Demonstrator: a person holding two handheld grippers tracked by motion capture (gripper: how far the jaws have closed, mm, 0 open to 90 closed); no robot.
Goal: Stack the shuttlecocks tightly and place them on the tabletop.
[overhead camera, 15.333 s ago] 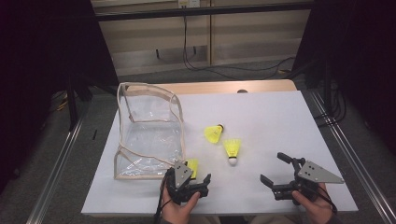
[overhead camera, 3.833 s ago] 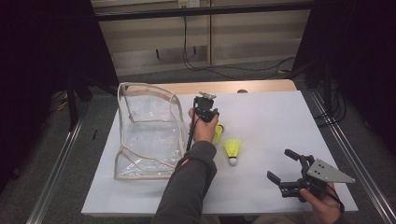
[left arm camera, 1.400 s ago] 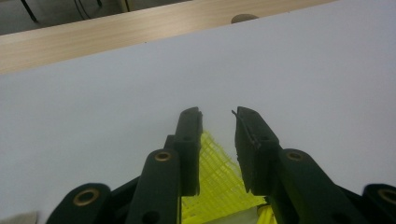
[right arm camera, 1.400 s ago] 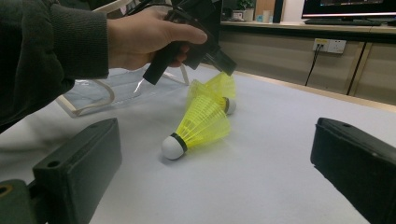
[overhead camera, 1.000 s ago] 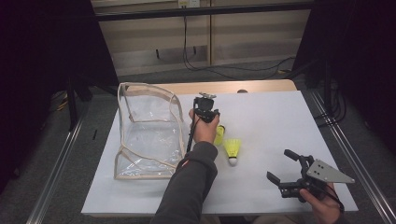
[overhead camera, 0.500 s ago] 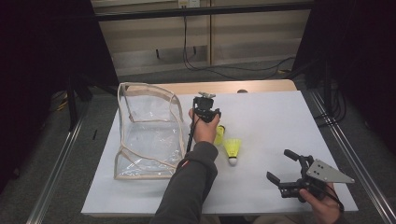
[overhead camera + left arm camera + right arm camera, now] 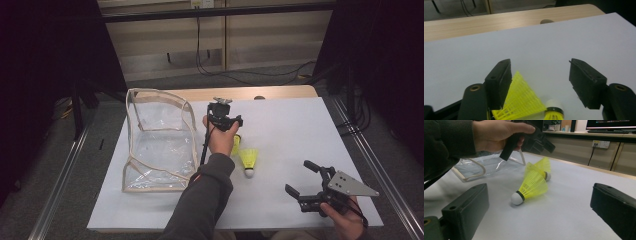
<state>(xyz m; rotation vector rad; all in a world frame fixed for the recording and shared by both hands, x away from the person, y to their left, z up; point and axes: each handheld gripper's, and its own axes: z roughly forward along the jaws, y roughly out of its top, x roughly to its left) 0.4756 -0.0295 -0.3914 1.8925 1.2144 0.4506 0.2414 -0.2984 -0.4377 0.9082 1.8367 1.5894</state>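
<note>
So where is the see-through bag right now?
In the high view the clear bag lies on the table's left side, just left of the left gripper and two yellow shuttlecocks.

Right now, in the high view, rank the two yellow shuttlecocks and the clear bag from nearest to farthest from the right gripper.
1. Nearer shuttlecock, lying left of and beyond the right gripper.
2. Farther shuttlecock, partly behind the left hand.
3. Clear bag, at the table's left.

The person is wearing a dark grey ribbed sleeve [image 7: 205, 200] on the left arm, and each black gripper, left gripper [image 7: 223, 116] and right gripper [image 7: 301, 178], is showing blocky jaws with round screw holes, the right carrying a grey three-cornered plate [image 7: 350, 184].
</note>
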